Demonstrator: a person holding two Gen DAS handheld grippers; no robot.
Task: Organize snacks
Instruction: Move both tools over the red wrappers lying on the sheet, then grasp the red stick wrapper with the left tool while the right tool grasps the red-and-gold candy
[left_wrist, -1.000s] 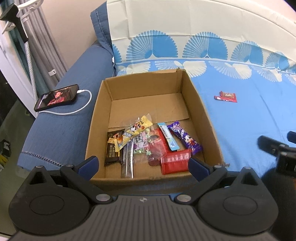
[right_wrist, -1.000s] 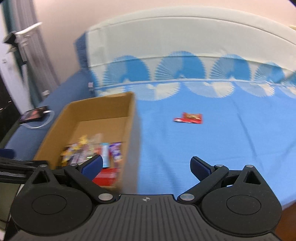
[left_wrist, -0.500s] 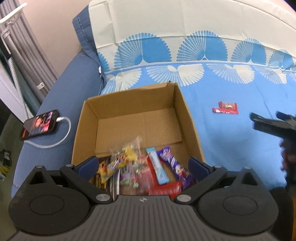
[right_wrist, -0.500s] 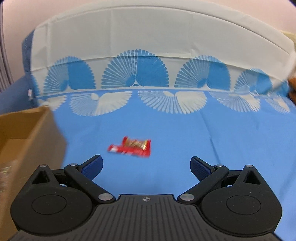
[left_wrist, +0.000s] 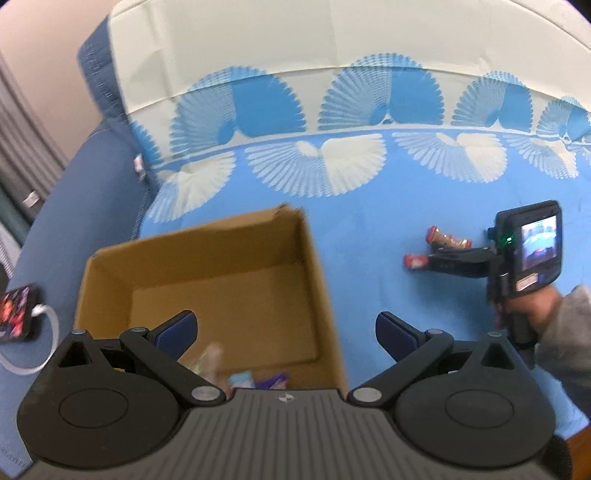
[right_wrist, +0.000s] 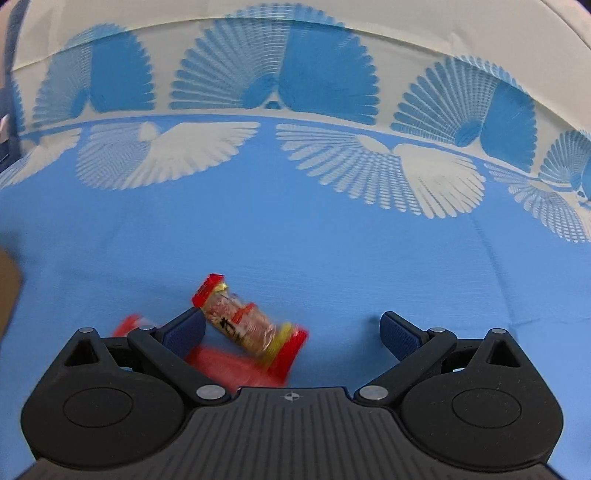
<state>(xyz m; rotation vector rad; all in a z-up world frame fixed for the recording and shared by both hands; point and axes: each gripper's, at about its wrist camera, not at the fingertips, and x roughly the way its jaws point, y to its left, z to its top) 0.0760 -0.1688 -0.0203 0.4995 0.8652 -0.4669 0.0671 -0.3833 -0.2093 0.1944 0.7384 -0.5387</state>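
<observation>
A red and yellow wrapped snack (right_wrist: 245, 325) lies on the blue bed sheet, with a flat red packet (right_wrist: 225, 365) under it. My right gripper (right_wrist: 291, 332) is open, low over them, with the snack between its fingers nearer the left one. In the left wrist view the snack (left_wrist: 448, 242) and red packet (left_wrist: 415, 261) lie just beyond the right gripper's fingers (left_wrist: 458, 260). My left gripper (left_wrist: 286, 332) is open and empty above the cardboard box (left_wrist: 321, 280), which holds several snacks (left_wrist: 258, 380) at its near end.
A phone (left_wrist: 14, 314) on a white cable lies on the dark blue cover left of the box. The bed's headboard side, with the white fan-patterned sheet (right_wrist: 280, 74), rises behind. A hand (left_wrist: 532, 306) holds the right gripper.
My right gripper has moved forward and down to the red snack, which now sits between its fingers. My left gripper has moved forward over the box, hiding most of the snacks.
</observation>
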